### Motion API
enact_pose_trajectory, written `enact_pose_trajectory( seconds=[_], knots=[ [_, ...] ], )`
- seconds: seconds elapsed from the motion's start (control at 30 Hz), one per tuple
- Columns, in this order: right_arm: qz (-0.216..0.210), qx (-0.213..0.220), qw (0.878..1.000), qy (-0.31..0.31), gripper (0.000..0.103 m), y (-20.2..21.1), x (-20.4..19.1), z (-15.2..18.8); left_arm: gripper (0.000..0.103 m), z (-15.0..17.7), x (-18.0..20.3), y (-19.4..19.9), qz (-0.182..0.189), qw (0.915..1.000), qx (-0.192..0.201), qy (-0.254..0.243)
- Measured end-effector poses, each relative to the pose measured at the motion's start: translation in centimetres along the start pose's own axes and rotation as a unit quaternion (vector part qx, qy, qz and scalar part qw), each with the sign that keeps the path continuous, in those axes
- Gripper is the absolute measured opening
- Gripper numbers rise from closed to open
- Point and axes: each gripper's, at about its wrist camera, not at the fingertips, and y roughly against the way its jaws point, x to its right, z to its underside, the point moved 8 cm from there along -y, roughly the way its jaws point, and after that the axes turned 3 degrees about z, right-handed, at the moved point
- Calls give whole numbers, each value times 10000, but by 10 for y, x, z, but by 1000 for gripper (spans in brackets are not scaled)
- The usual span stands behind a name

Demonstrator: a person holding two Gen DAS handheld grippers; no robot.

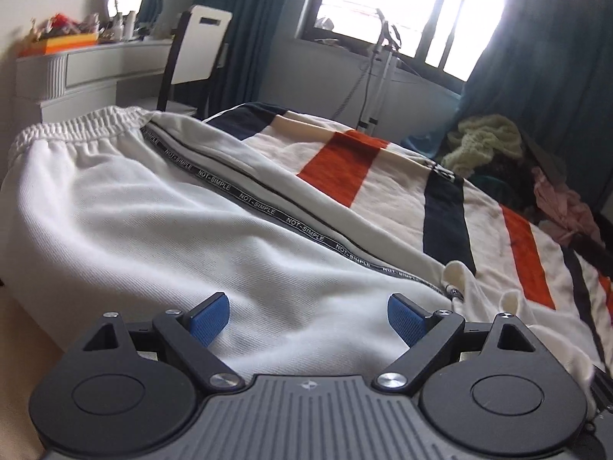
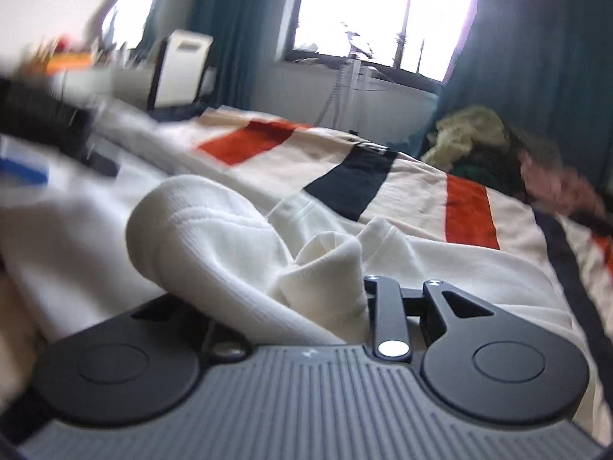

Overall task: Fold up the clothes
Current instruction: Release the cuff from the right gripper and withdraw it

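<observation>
Here the white sweatpants [image 1: 161, 207] lie spread across the striped blanket [image 1: 387, 188] on the bed, waistband toward the dresser [image 1: 88, 69]. The left gripper [image 1: 308, 320] hangs just above the fabric, blue pads wide apart. The right gripper [image 2: 325, 287] is clamped together on a bunched ribbed cuff [image 2: 214, 237] of the pants, its fingertips buried in cloth

Daylight floods in through the window [image 1: 387, 4], which is blown out to white glare. The left wrist view is mostly sharp; the right wrist view is smeared with motion blur, worst at its left edge. Fisheye distortion bends both frames' edges.
</observation>
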Motion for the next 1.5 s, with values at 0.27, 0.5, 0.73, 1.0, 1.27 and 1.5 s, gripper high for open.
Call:
enact_pose_trajectory(
  seconds=[0.27, 0.5, 0.73, 1.0, 1.27, 1.5],
  knots=[
    [-489, 73, 9986, 197, 31, -2, -63, -5, 91, -4, -10, -1, 75, 9986, 147, 505],
    [-1262, -298, 9897, -611, 76, 7, -59, -9, 91, -10, -11, -1, 150, 9976, 188, 650],
    [-1951, -408, 9595, -1991, 93, 39, -38, -26, 91, -21, -18, 14, 360, 9936, 344, 1009],
    [-1151, -393, 9492, -2903, 92, 29, 30, -31, 91, -22, 13, 27, 1002, 9918, 519, 608],
    [321, -966, 9412, -3223, 84, 1, 93, 12, 88, -20, 47, 46, 1751, 9807, 869, 55],
    [410, -1478, 9541, -2571, 84, 7, 82, 24, 82, -12, 64, 55, 2126, 9722, 928, -311]
  ],
)
